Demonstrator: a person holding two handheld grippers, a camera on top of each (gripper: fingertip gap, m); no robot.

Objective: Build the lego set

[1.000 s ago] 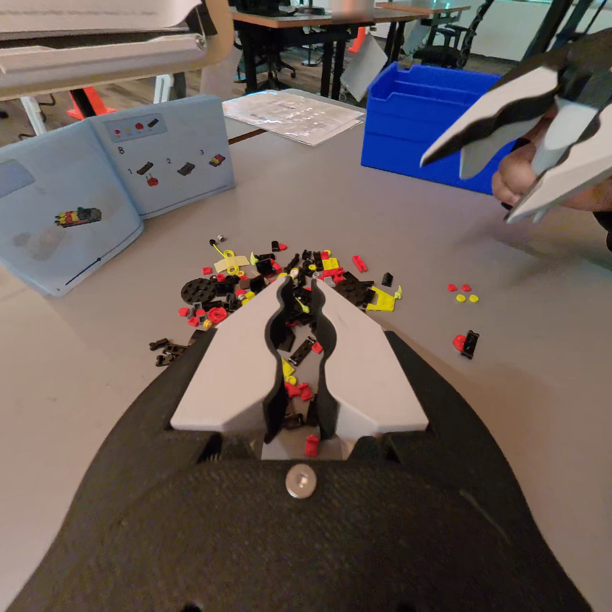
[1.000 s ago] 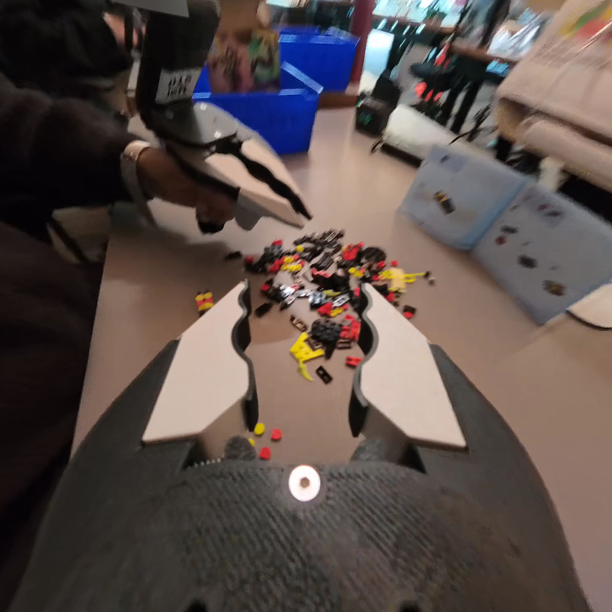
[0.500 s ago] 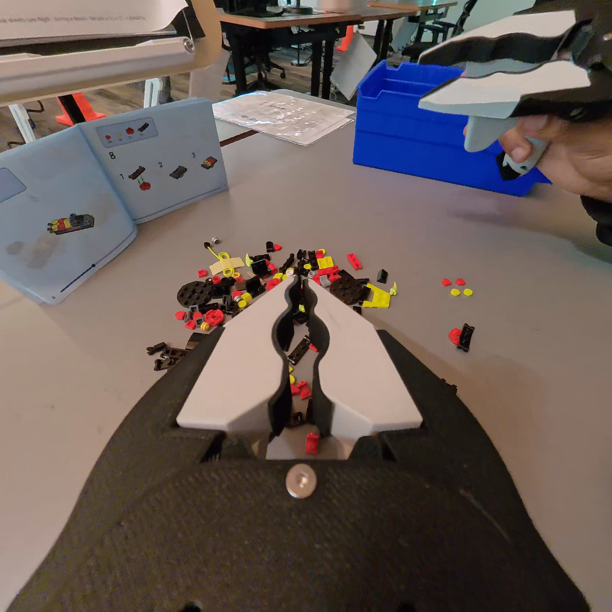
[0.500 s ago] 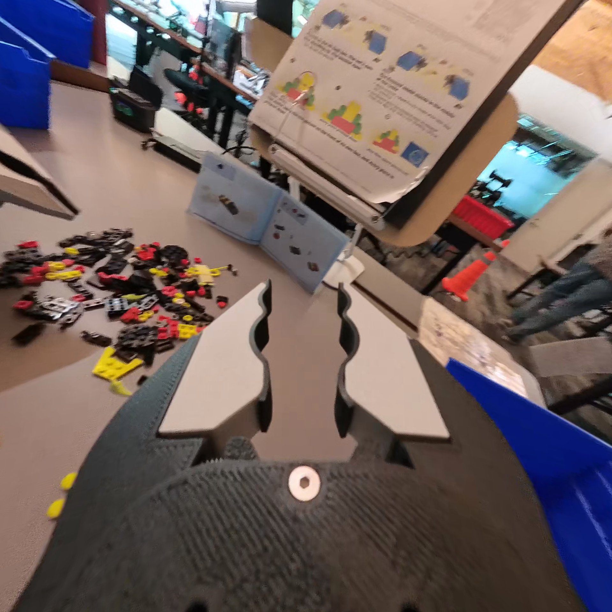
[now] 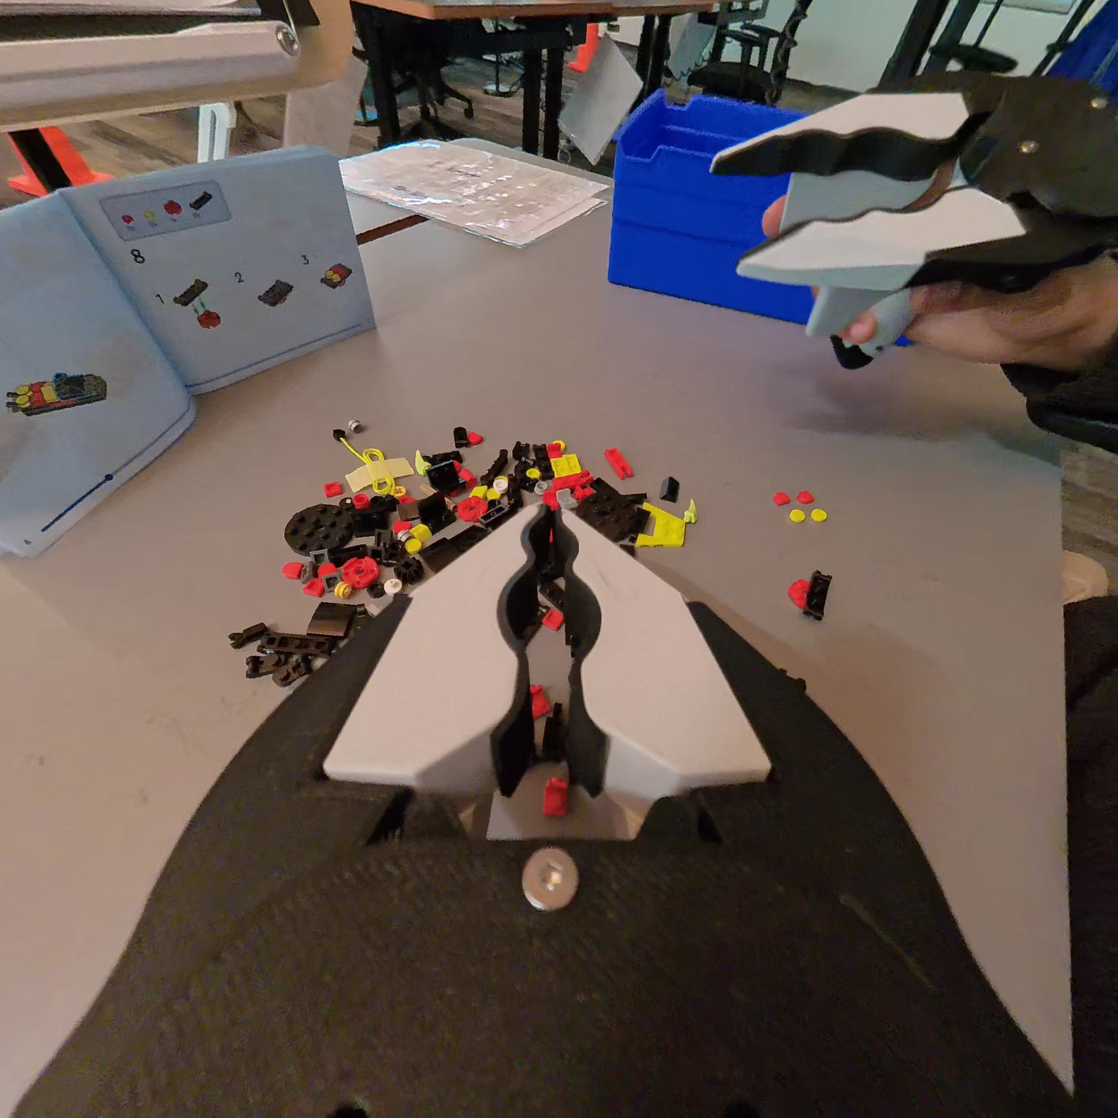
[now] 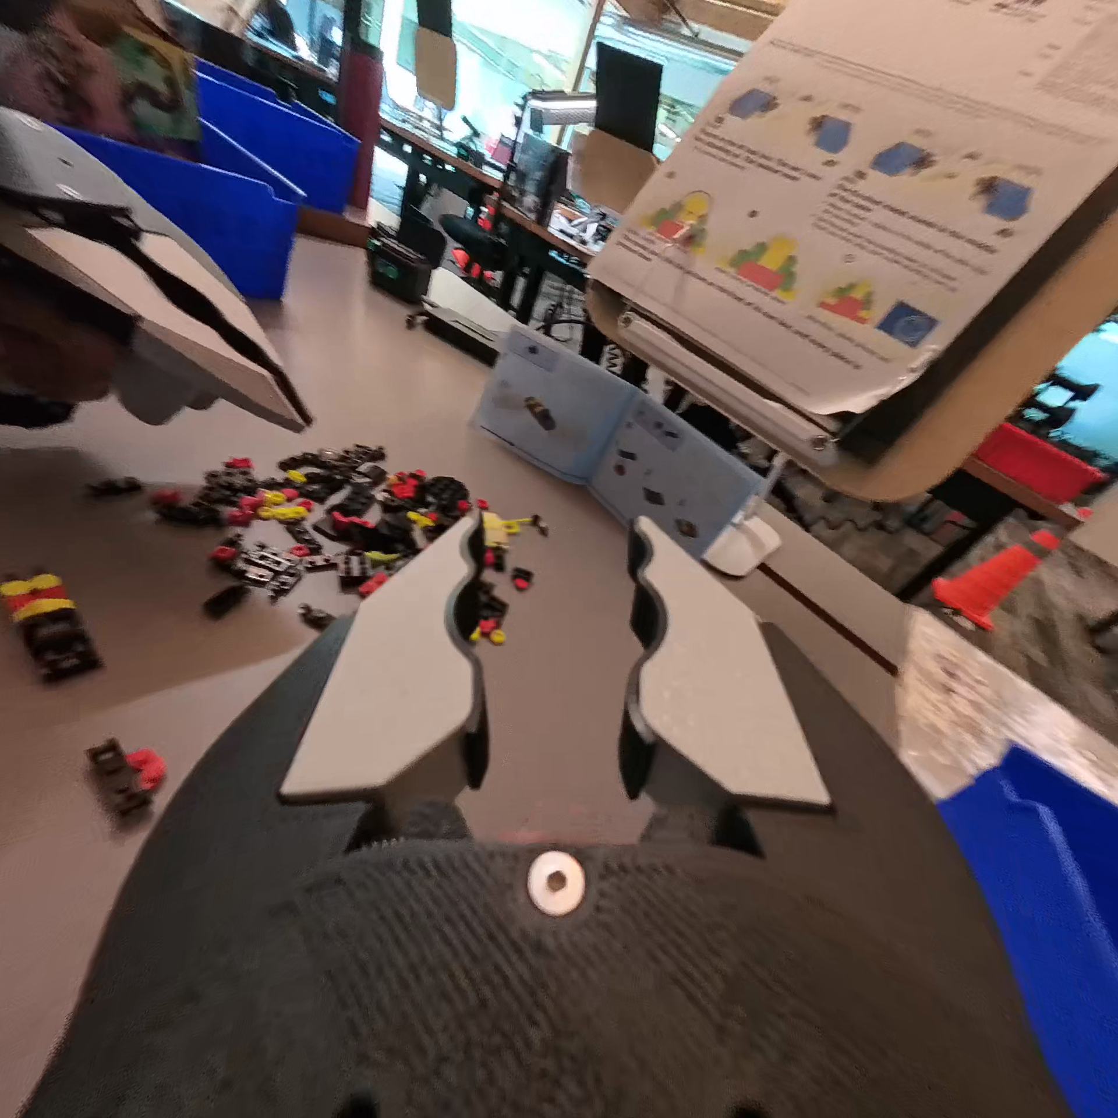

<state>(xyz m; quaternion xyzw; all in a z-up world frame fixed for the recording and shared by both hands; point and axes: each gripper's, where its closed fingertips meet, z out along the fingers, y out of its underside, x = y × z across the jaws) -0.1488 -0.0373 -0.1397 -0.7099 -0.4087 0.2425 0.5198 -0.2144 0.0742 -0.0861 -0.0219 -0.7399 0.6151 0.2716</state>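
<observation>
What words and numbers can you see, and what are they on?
I won't copy writing out, but here is where it is.
Blue instruction booklet: printed step numbers beside piece pictures.
Clipboard sheet: small print, blurred.
Plastic-sleeved sheet: too small to read.
Lego pieces: none visible.

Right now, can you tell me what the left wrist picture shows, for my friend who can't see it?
A shut gripper hovers over a pile of small red, black and yellow lego pieces on a grey table. An open instruction booklet stands at the left, a blue bin behind, and a hand holds a second, open gripper at the right.
</observation>
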